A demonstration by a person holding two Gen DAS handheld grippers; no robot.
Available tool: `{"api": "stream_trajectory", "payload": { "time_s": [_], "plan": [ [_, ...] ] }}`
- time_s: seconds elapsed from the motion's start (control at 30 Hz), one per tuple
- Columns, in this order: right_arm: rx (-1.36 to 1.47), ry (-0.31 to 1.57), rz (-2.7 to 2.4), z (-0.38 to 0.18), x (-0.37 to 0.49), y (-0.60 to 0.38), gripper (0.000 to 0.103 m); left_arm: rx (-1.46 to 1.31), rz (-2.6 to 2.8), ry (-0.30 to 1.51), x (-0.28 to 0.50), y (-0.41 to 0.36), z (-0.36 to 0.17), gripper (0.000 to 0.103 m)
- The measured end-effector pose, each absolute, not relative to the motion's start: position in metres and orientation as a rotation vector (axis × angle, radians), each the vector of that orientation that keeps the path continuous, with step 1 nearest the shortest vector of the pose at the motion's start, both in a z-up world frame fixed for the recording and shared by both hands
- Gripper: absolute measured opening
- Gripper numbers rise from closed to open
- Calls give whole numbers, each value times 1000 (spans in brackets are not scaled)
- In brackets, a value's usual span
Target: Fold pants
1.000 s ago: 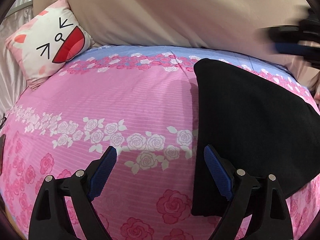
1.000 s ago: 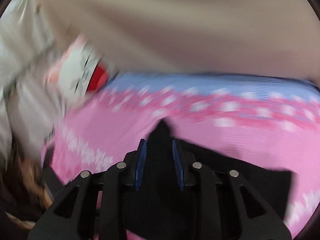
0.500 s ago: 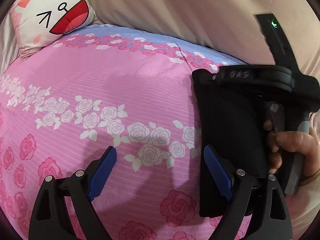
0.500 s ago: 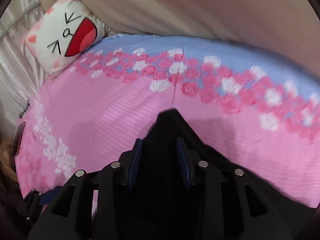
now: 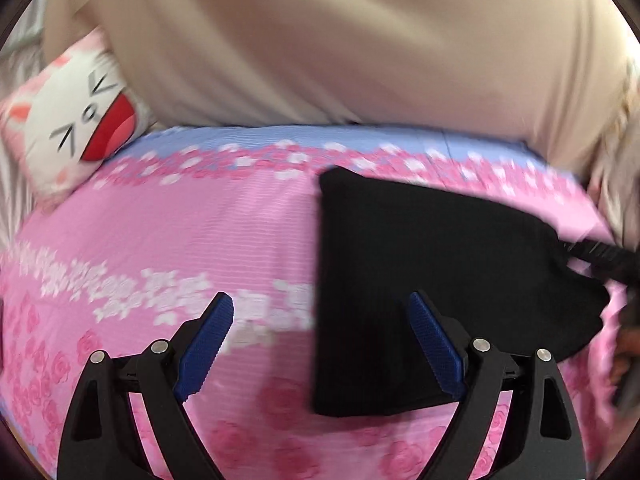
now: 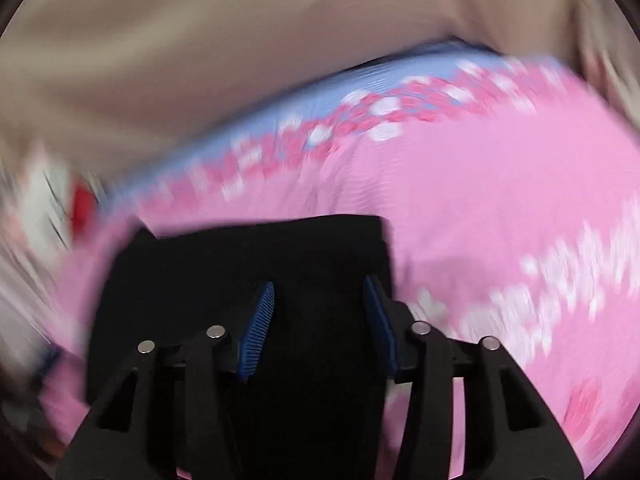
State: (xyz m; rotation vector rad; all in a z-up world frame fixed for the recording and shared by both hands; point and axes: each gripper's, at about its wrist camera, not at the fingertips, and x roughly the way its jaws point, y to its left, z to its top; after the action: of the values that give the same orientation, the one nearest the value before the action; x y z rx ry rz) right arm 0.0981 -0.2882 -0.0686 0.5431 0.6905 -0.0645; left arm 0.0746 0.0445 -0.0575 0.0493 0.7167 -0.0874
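Pants folded into a black block on the rose bedspread

Pants (image 5: 432, 280) lie as a compact, flat black block on the pink rose-print bedspread (image 5: 180, 240), toward its right side, with their far corner close to the blue band along the bedspread's far edge. The near edge of the block runs straight across. The left gripper (image 5: 320, 340) is spread wide above the bedspread, its blue pads (image 5: 206, 344) well apart and holding nothing; the right-hand pad overlaps the black cloth in the view, the other hangs over bare pink fabric. In the blurred right wrist view, the right gripper (image 6: 320, 320) sits over the pants (image 6: 248, 264) with its jaws parted and only dark cloth between them; whether the pads touch the fabric cannot be told. A cat-face pillow (image 5: 76, 120) rests at the bedspread's far left corner, against a beige cloth backdrop (image 5: 340, 48).
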Motion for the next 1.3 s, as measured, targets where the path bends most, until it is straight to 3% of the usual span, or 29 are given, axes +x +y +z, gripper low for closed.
{"api": "stream_trajectory", "payload": {
  "time_s": [0.13,0.23,0.33,0.4,0.5,0.6,0.63,0.7,0.8,0.93,1.0,1.07,1.3],
  "plan": [
    [467,615,103,-36,71,-254,47,147,-43,764,80,16,-78,87],
    [403,729,120,-72,81,-236,44,142,-24,783,80,12,-84,87],
    [488,729,71,-104,78,-262,9,133,-17,791,78,11,-88,91],
    [571,703,81,-83,64,-269,13,130,-4,796,78,16,-85,92],
    [462,659,141,-55,54,-243,17,129,8,788,76,19,-78,92],
    [372,744,126,-77,63,-226,18,139,21,799,77,17,-81,92],
    [345,780,74,-93,68,-228,13,141,24,805,78,16,-83,92],
    [471,746,118,-100,61,-245,10,142,21,811,75,15,-82,92],
    [437,700,36,-70,44,-248,17,152,35,791,69,21,-73,92],
    [313,651,84,-25,53,-219,18,109,71,781,67,44,-64,92],
    [248,648,122,-15,72,-203,25,88,73,798,70,52,-65,92],
    [156,657,167,-12,104,-169,57,76,75,801,70,56,-66,93],
    [30,812,269,-56,226,-73,56,91,65,800,67,54,-68,93]
  ]
}}
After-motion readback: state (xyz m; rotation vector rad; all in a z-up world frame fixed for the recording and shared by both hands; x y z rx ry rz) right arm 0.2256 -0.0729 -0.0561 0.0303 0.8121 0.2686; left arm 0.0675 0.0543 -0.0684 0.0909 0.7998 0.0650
